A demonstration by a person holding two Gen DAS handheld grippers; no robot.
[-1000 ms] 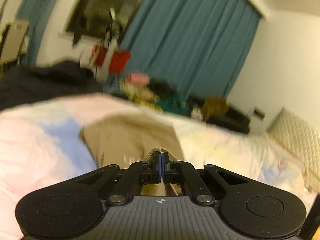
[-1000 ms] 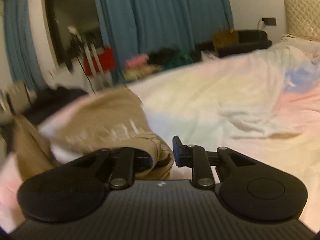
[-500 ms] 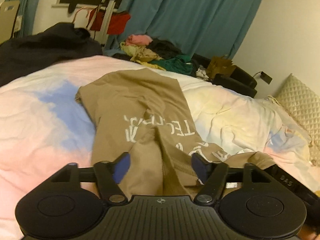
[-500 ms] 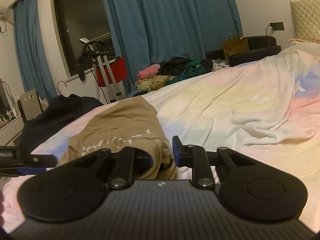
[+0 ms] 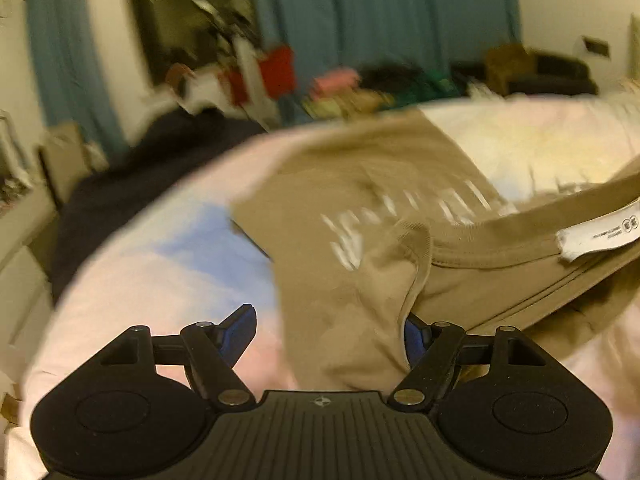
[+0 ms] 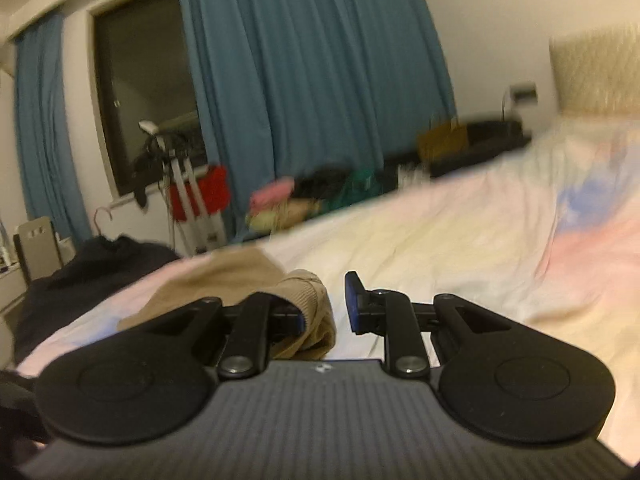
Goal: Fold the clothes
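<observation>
The tan t-shirt (image 5: 384,208) lies on the pastel bedspread (image 5: 168,248), filling the centre and right of the left wrist frame, its white lettering blurred. A fold of it runs down between the fingers of the left tool (image 5: 330,334), which stand wide apart; the cloth covers most of the right-hand blue pad and lies clear of the left-hand one. The collar band with its white label (image 5: 596,232) stretches off toward the right edge of that frame.

In the right wrist view the left-hand finger of the right tool (image 6: 324,312) is wrapped in a bunched ribbed edge of the t-shirt (image 6: 312,312), and a narrow gap shows between that cloth and the right-hand pad. The rest of the shirt trails to the lower left, over the bedspread (image 6: 460,248).
</observation>
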